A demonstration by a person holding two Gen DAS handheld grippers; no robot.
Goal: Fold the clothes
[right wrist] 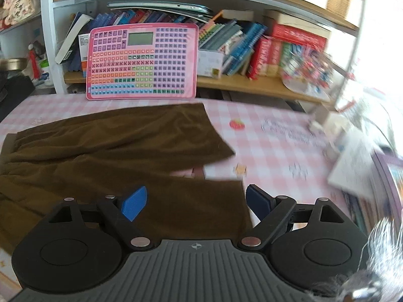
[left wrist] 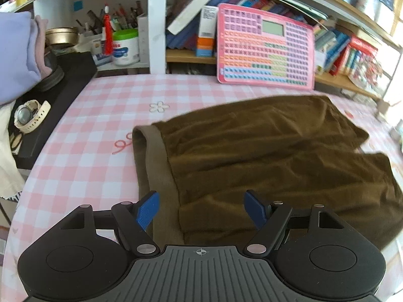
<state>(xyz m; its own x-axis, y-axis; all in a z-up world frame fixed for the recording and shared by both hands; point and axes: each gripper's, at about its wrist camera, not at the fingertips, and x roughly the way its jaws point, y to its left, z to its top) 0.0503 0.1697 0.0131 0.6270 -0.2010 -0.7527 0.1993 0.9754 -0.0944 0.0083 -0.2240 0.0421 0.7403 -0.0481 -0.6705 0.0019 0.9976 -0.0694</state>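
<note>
Brown shorts [left wrist: 264, 151] lie flat on the pink checked tablecloth [left wrist: 95, 125], with the lighter waistband [left wrist: 157, 166] at the left and both legs pointing right. My left gripper [left wrist: 201, 201] hovers over the waistband's near end. It is open and its blue pads [left wrist: 148, 210] hold nothing. In the right wrist view the shorts [right wrist: 113, 146] spread to the left, the two legs split apart. My right gripper [right wrist: 196, 196] hangs open above the near leg's hem [right wrist: 236, 196], with cloth below its pads but none pinched.
A pink keyboard toy [left wrist: 264, 47] leans against the bookshelf [right wrist: 252, 85] at the back. At the left, a watch [left wrist: 27, 115] lies on a black box beside folded lilac cloth [left wrist: 17, 50]. White papers [right wrist: 357, 166] lie at the right edge.
</note>
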